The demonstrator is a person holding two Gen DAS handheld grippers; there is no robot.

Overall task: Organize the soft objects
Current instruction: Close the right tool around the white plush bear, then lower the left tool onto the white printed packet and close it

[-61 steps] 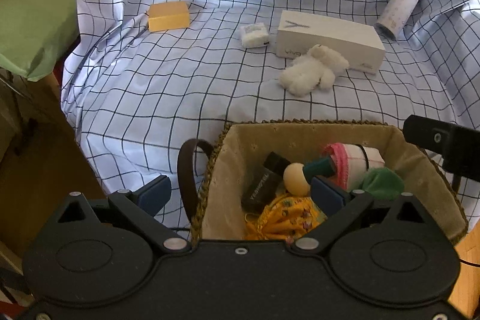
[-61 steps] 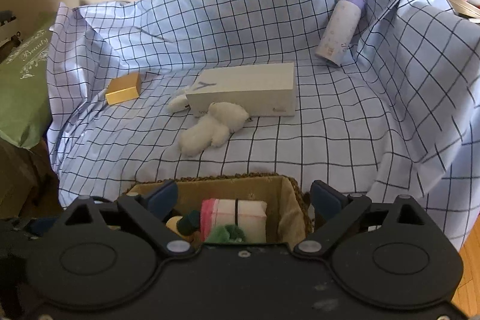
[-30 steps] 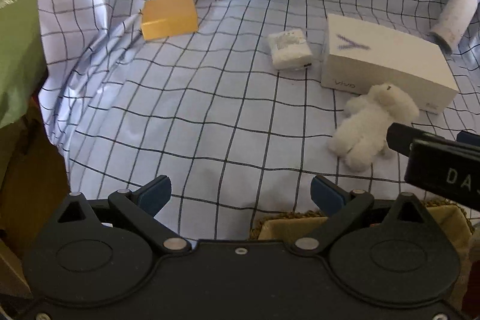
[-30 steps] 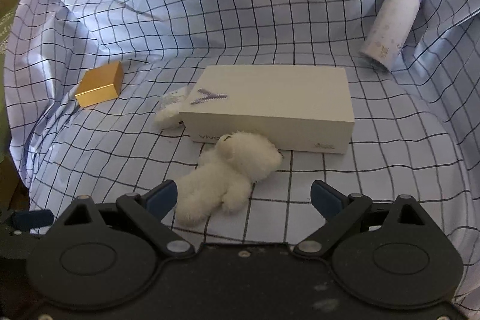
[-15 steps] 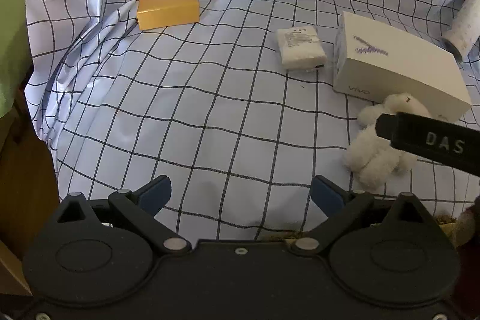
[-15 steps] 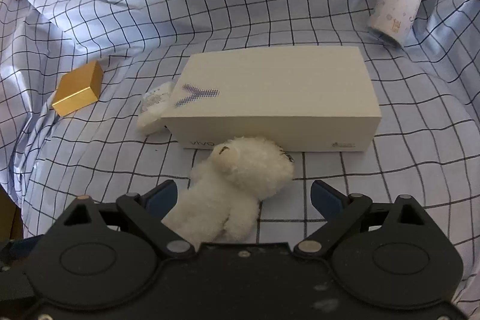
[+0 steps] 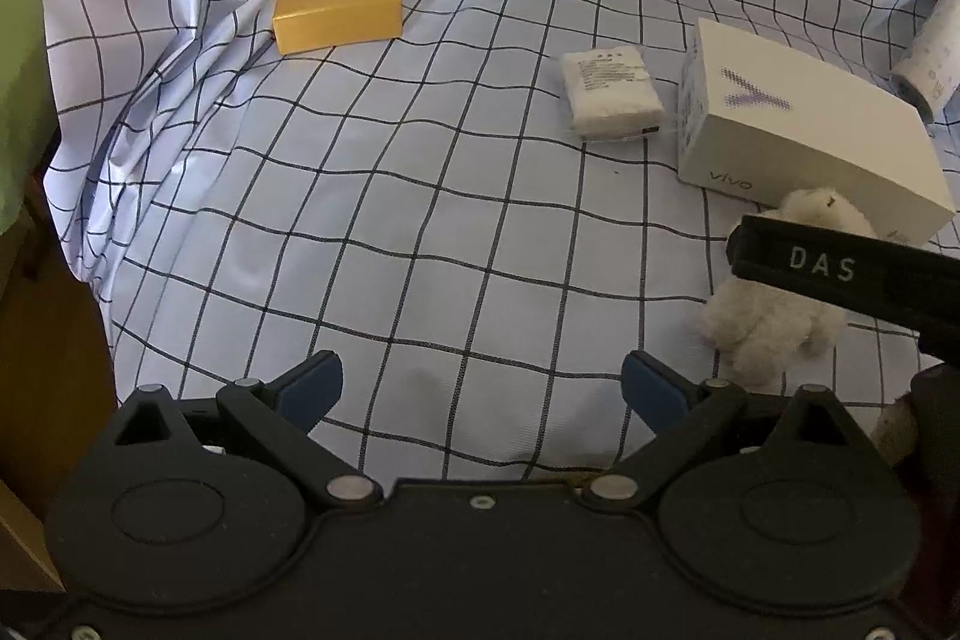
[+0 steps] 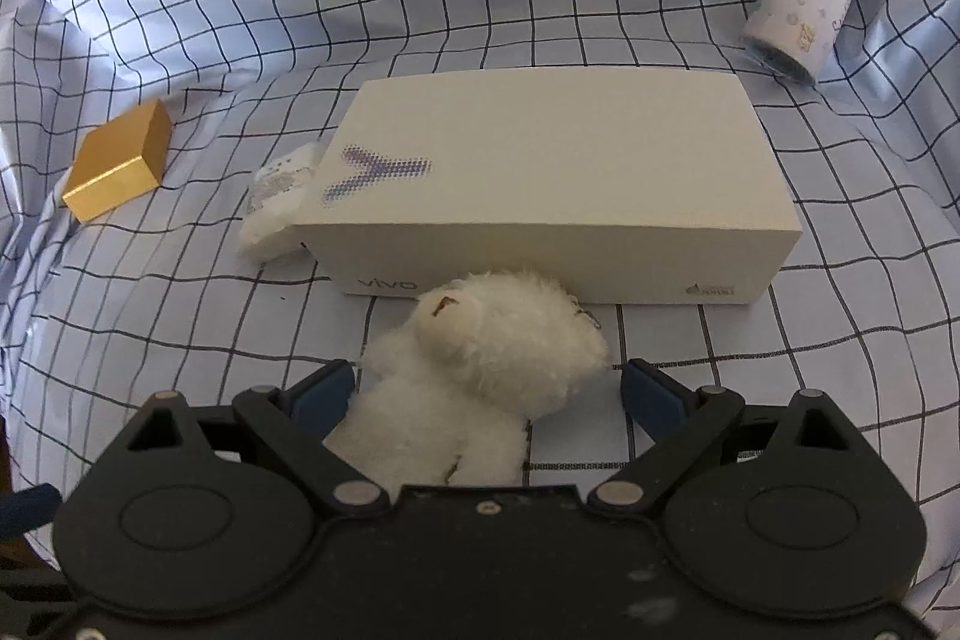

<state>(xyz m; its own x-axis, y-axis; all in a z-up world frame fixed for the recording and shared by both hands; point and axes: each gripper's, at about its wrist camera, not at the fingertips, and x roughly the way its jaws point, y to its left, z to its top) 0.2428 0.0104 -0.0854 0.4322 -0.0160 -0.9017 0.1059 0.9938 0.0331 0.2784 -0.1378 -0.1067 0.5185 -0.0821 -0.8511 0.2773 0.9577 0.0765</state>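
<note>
1. Right gripper (image 8: 486, 394) hangs over the checked cloth (image 8: 780, 400), jaws spread wide and pressing on nothing, with the white plush bear (image 8: 474, 388) lying right between its blue pads.
2. Left gripper (image 7: 480, 388) is wide open too, nothing between its jaws, only bare cloth ahead; the bear sits well off to its right, so the right hand is clearly the nearer one.
3. White box (image 8: 552, 196) lies just behind the bear's head, near the cloth's middle.
4. The bear's long axis runs back toward the right gripper, slightly slanted, so closing should catch its body crosswise.
</note>
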